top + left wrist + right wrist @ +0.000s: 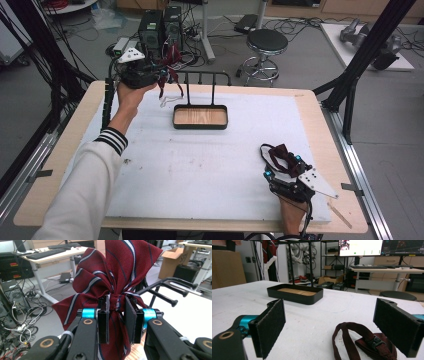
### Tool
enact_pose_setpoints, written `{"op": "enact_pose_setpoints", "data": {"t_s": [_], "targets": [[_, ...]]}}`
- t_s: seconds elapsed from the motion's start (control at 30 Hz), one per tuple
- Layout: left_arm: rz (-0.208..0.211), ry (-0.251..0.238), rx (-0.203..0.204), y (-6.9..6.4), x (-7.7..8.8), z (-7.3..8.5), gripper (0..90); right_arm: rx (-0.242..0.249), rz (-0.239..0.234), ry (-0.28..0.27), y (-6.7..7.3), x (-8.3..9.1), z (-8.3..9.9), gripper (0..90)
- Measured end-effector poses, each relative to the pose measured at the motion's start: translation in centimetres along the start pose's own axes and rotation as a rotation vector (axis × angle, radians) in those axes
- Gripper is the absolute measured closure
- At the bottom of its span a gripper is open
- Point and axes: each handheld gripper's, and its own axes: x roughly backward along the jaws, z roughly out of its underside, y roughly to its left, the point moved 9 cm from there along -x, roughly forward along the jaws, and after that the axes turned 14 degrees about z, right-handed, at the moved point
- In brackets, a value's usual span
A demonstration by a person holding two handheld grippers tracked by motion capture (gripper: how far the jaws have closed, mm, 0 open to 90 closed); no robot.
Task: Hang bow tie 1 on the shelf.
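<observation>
Workshop floor with cabling, a stool and computer towers lies beyond the far edge.

Worktop (210, 165): pale wood, white padded cover over most of it.

Rack (202, 76): black pegged rail on two posts, standing in a shallow black tray (200, 118) near the far edge, centre.

Left gripper (117, 315): raised over the far left corner, arm stretched forward, jaws pointing toward the rack; clenched on the knot of the bow tie (117, 272).

Right gripper (329, 322): resting low at the near right corner, jaws released and wide apart, nothing between the pads.

Bow tie: dark red with pale stripes, soft woven cloth, light and floppy; the bunched knot looks the firmest hold, the wings would collapse.

Second tie (280, 155): dark red strap with a clasp, lying flat on the cover just ahead of the right gripper.
</observation>
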Motion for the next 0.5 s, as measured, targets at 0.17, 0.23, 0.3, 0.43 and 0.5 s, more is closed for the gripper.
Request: {"op": "enact_pose_setpoints", "data": {"t_s": [0.17,0.23,0.3,0.43,0.5], "targets": [[-0.040,0.017,0.013,0.8,0.1,0.4,74.3,-0.001,-0.001,0.000,0.0,0.0,0.0,9.9],[-0.047,0.019,0.016,1.0,0.1,0.5,74.3,-0.001,-0.001,0.000,0.0,0.0,0.0,9.9],[-0.060,0.022,0.023,1.2,0.1,0.6,74.3,-0.001,-0.001,0.000,0.0,0.0,0.0,9.9],[-0.081,0.035,0.024,1.4,0.0,0.9,74.2,-0.001,-0.002,-0.001,0.0,0.0,0.0,9.9],[-0.094,0.052,0.029,1.5,0.0,1.4,74.2,-0.001,-0.002,-0.001,0.0,0.0,0.0,9.9]]}}
